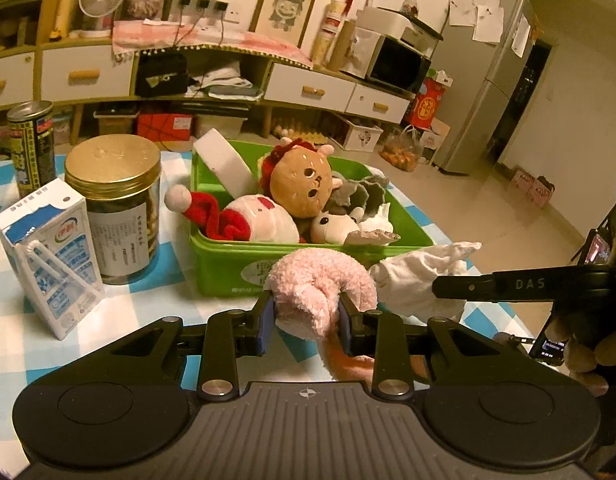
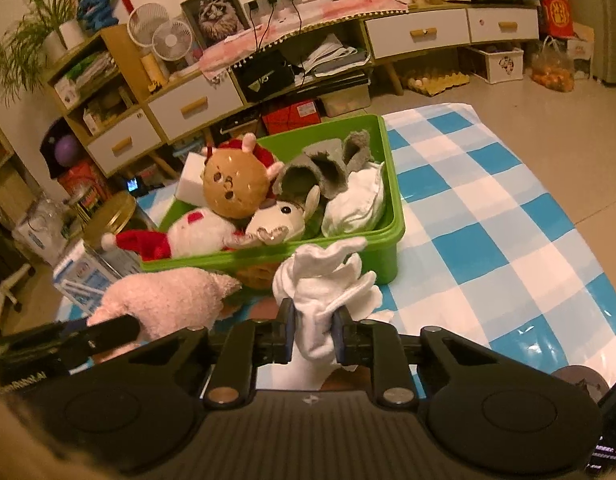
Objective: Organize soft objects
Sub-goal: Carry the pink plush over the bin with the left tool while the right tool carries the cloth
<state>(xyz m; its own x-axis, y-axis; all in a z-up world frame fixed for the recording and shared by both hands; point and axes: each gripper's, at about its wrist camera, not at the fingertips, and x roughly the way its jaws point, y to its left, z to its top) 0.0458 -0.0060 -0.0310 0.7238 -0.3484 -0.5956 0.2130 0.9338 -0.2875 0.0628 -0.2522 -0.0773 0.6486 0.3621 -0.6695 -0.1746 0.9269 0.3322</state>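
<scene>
My left gripper (image 1: 305,320) is shut on a pink plush toy (image 1: 320,288), held just in front of the green bin (image 1: 227,264). My right gripper (image 2: 312,334) is shut on a white glove (image 2: 328,284), held near the bin's front wall (image 2: 348,256). The pink plush toy also shows in the right wrist view (image 2: 163,300), and the white glove in the left wrist view (image 1: 420,272). The bin holds several soft toys: a brown round-headed doll (image 1: 301,184), a white and red plush (image 1: 251,216), a grey cloth (image 2: 324,168) and a white cloth (image 2: 356,204).
A milk carton (image 1: 51,256), a gold-lidded jar (image 1: 115,204) and a can (image 1: 29,144) stand left of the bin on the blue-and-white checked tablecloth (image 2: 488,208). Low cabinets and shelves line the far wall; a fridge (image 1: 492,72) stands at the right.
</scene>
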